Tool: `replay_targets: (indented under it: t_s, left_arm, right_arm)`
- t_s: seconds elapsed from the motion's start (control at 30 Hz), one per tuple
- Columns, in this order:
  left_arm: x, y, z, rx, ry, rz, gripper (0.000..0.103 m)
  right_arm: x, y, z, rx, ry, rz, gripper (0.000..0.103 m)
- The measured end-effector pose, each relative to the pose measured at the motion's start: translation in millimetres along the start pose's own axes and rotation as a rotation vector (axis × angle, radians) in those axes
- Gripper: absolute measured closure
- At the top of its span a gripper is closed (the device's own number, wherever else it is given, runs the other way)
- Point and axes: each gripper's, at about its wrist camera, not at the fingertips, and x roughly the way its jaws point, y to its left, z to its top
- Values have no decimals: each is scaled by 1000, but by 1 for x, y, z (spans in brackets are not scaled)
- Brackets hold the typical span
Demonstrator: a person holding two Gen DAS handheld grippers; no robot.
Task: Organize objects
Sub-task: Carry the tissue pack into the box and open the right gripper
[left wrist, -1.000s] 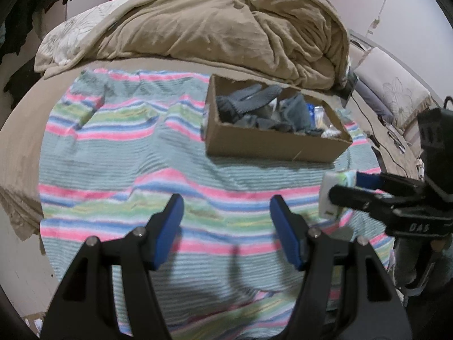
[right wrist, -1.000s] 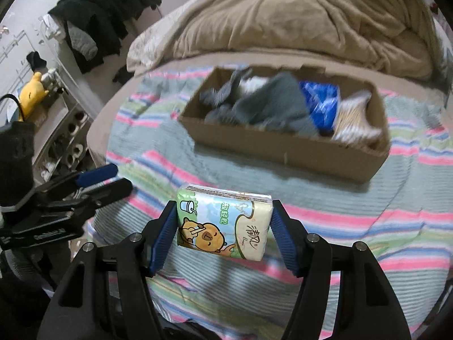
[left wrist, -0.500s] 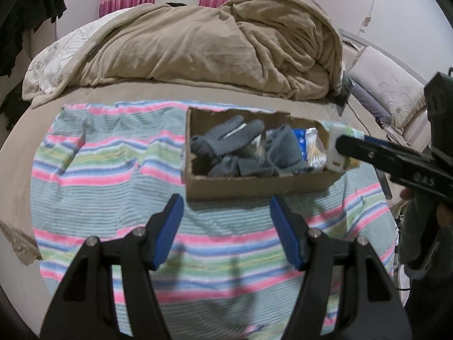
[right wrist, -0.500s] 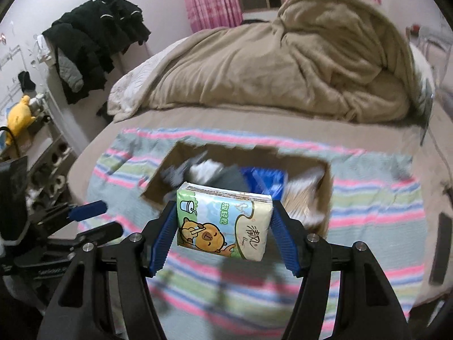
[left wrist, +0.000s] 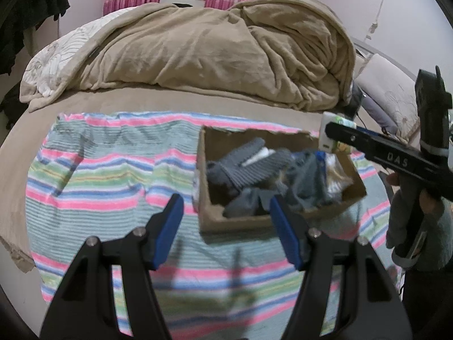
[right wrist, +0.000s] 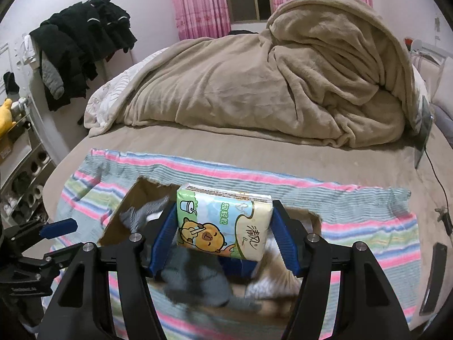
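Note:
My right gripper [right wrist: 223, 223] is shut on a tissue pack [right wrist: 223, 223] with a cartoon bear print and holds it above the right part of a cardboard box [right wrist: 124, 206]. The box [left wrist: 223, 221] lies on a striped towel [left wrist: 107, 170] and holds grey socks [left wrist: 243, 164], a blue packet and a white bag. In the left wrist view the right gripper [left wrist: 334, 136] with the pack [left wrist: 328, 124] hangs over the box's far right corner. My left gripper [left wrist: 226, 226] is open and empty, above the box's near left edge.
A heaped tan blanket [left wrist: 226, 56] fills the far half of the bed. Dark clothes [right wrist: 82, 45] hang at the left wall above a shoe rack [right wrist: 25, 175]. A phone [right wrist: 433, 277] and a cable lie on the bed's right edge.
My right gripper has carried the tissue pack forward from the towel's near side to above the box. My left gripper has moved closer to the box, still open.

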Motion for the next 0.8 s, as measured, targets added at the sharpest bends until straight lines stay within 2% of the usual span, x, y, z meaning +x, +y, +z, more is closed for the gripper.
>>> replay_targets:
  t_s: [0.43,0.8]
  left_arm:
    - [37,14,34,9,-13,-2,38]
    - [52,15,37,0,0,-20,38]
  right_arm:
    - [48,-1,17,-20,14,-8,35]
    - [59,-3,12,-12,26,-18,34]
